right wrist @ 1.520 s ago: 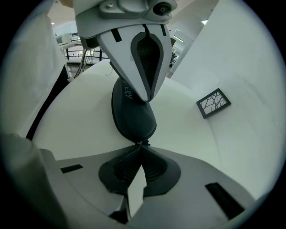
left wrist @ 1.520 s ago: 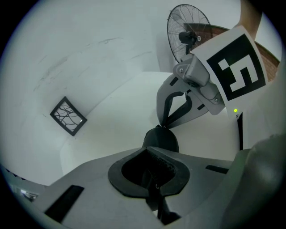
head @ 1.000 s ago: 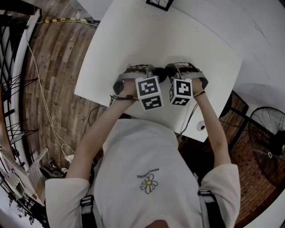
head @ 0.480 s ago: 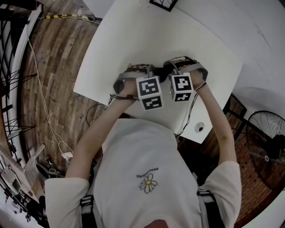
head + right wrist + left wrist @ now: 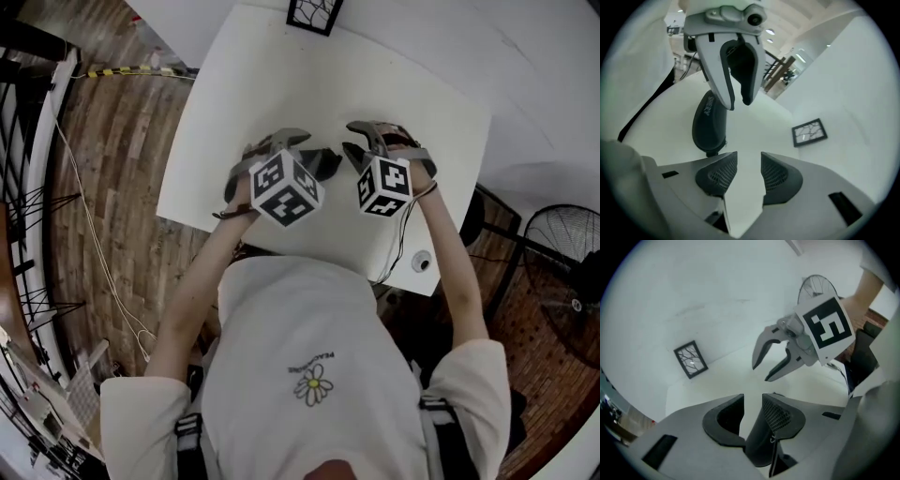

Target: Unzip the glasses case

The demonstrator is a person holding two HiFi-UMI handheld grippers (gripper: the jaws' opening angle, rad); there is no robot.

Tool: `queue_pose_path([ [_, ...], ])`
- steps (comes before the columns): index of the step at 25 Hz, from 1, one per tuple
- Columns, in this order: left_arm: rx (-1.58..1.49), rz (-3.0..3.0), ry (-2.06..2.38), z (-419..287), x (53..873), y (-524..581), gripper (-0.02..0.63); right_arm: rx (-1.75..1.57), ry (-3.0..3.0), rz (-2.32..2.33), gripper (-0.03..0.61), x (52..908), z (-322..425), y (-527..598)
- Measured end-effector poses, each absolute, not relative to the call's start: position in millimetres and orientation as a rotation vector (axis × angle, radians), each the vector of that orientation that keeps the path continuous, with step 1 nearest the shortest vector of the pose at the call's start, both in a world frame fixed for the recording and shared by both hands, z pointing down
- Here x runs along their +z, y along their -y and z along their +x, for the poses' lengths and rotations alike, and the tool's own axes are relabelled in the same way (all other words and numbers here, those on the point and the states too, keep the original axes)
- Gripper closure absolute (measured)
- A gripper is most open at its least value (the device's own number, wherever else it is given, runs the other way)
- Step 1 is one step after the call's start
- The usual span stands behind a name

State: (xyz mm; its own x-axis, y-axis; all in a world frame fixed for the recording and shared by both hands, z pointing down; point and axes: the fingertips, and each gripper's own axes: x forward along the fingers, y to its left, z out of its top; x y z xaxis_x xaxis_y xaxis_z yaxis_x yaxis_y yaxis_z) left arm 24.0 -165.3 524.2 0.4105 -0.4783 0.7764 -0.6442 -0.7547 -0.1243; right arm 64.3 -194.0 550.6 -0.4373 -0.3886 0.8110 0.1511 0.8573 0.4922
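Observation:
The dark oval glasses case [image 5: 708, 123] lies flat on the white table [image 5: 234, 103]; in the head view it shows as a dark shape [image 5: 325, 165] between my two grippers. My left gripper [image 5: 737, 99] hangs above it, its jaws apart and clear of the case. A dark part of the case [image 5: 761, 446] shows low down through the gap of the left gripper [image 5: 752, 411]. My right gripper [image 5: 744, 171] hovers beside the case with only bare table between its pads, also seen as [image 5: 776, 362]. Both pairs of jaws have just been opening, with nothing pressed between them.
A small black picture frame [image 5: 314, 14] stands at the table's far edge against the white wall. A floor fan [image 5: 562, 281] stands to the right of the table, and cables run over the wooden floor [image 5: 103, 187] at the left.
Both grippers have lifted off the glasses case and opened. The left one has rolled, turning its marker cube. The case stays on the table.

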Motion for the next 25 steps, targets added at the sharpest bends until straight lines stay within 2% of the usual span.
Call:
queue_pose_path([
  [3,1.017,2.527,1.169,15,469,184,0.499,-0.488,2.100,0.494,0.439,490,72,209],
  [6,0.696,2.606,1.310,8,403,191,0.561,-0.328,2.290,0.868,0.439,418,88,214],
  [8,0.449,2.665,1.397,3,362,190,0.577,-0.211,2.405,1.145,0.439,373,106,211],
  [10,0.220,2.717,1.483,-2,329,182,0.581,-0.128,2.459,1.439,0.467,337,134,199],
  [12,0.053,2.760,1.543,-4,306,170,0.589,-0.093,2.443,1.710,0.548,311,163,182],
  [13,-0.009,2.776,1.557,-4,298,163,0.592,-0.091,2.424,1.809,0.558,303,174,172],
  [16,-0.122,2.790,1.615,-7,286,142,0.597,-0.110,2.380,1.949,0.569,296,188,137],
  [25,-0.182,2.767,1.714,-12,293,112,0.600,-0.002,2.277,2.064,0.572,326,194,74],
])
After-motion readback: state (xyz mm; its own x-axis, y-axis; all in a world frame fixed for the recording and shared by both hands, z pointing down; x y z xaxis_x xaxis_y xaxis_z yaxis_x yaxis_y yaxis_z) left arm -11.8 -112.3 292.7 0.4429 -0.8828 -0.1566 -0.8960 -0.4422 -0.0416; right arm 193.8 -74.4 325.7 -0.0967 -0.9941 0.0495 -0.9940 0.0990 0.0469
